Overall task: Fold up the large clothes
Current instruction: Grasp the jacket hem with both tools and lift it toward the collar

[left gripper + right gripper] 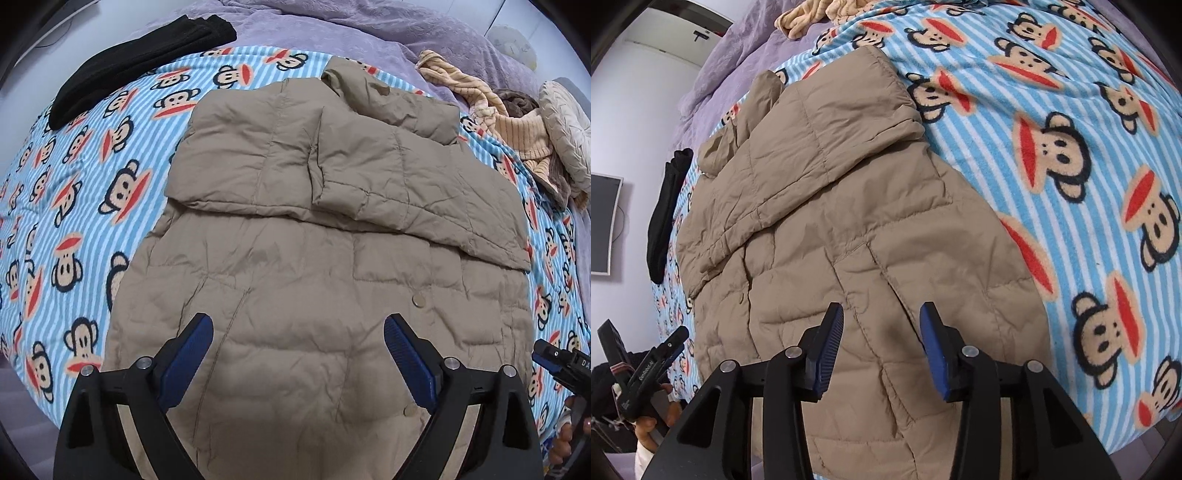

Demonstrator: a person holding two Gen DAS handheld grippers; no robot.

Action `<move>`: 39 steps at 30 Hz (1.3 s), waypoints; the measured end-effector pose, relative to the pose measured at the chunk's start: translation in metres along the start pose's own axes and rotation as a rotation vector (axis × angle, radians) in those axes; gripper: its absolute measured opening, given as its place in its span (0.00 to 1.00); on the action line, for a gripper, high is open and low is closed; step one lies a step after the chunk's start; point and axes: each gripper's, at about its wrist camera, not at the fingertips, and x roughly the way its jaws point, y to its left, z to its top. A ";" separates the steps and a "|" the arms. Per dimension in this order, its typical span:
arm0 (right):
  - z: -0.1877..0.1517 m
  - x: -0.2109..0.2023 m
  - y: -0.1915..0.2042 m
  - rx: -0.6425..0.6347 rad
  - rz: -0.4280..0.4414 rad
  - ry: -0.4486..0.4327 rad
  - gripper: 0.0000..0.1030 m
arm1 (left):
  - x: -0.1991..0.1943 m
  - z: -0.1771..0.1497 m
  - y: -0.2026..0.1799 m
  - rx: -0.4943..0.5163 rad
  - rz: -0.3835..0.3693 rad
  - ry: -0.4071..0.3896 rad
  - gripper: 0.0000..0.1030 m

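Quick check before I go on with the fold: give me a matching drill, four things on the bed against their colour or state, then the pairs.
Things:
1. jacket
2. blanket
3. black garment
4. left gripper

Descriptions:
A. folded, lying near the far left edge of the bed
B. open, holding nothing, above the jacket's lower half
C. tan and quilted, sleeves folded across the body
D. blue and white stripes with monkey faces

Pairs: 1-C, 2-D, 3-A, 4-B
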 end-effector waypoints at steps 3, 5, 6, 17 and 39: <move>-0.007 -0.005 0.007 -0.022 0.006 0.012 0.55 | -0.009 -0.012 -0.002 0.004 0.018 0.008 0.92; -0.011 -0.007 0.010 -0.030 0.014 0.021 0.59 | -0.014 -0.021 -0.004 0.016 0.032 0.022 1.00; -0.014 -0.009 0.011 -0.031 0.018 0.024 0.60 | -0.016 -0.025 -0.005 0.022 0.033 0.025 1.00; -0.045 -0.015 0.027 -0.024 0.050 0.035 0.79 | -0.035 -0.051 0.004 0.042 0.041 0.073 1.00; -0.155 -0.009 0.028 0.140 0.059 -0.044 0.86 | -0.031 -0.110 0.072 0.127 0.020 0.150 1.00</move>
